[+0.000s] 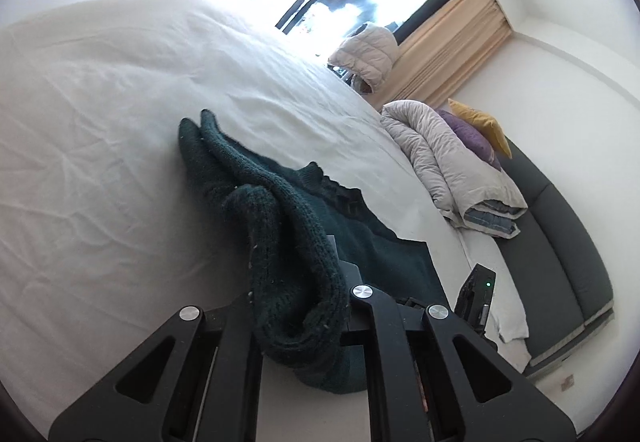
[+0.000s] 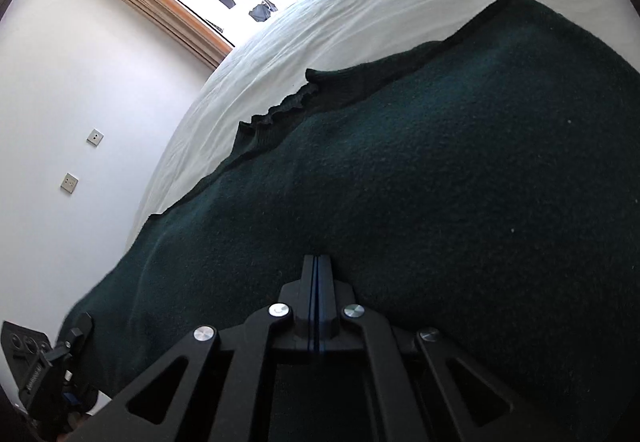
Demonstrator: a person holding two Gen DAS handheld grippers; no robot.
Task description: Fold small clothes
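Garment: a dark green knitted sweater (image 1: 280,226) lies on the bed with a white wrinkled sheet (image 1: 100,121). In the right wrist view the same sweater (image 2: 420,201) fills most of the picture.
Long axis: in the left wrist view the sweater runs from about 5 o'clock, near the camera, up to about 11 o'clock. In the right wrist view its upper edge runs from 8 o'clock up to 1 o'clock.
Sleeve: one sleeve is lifted and bunched near the left hand-held gripper; the two narrow ends of the knit point to 11 o'clock and rest on the sheet.
Collar: a small ruffled collar (image 2: 288,107) sits on the far edge of the flat body, toward the sheet.
Left hand-held gripper (image 1: 308,306): its jaws are almost fully closed and pinch a thick fold of the sleeve, which hangs over the fingers.
Right hand-held gripper (image 2: 316,270): its jaws are fully closed, the two fingers pressed together. The tips are at the flat sweater body; I cannot tell if any cloth is caught between them.
Around: a grey quilted duvet (image 1: 452,161) lies at 3 o'clock in the left view, with a purple cushion (image 1: 470,135) and a yellow cushion (image 1: 480,119) just beside it.
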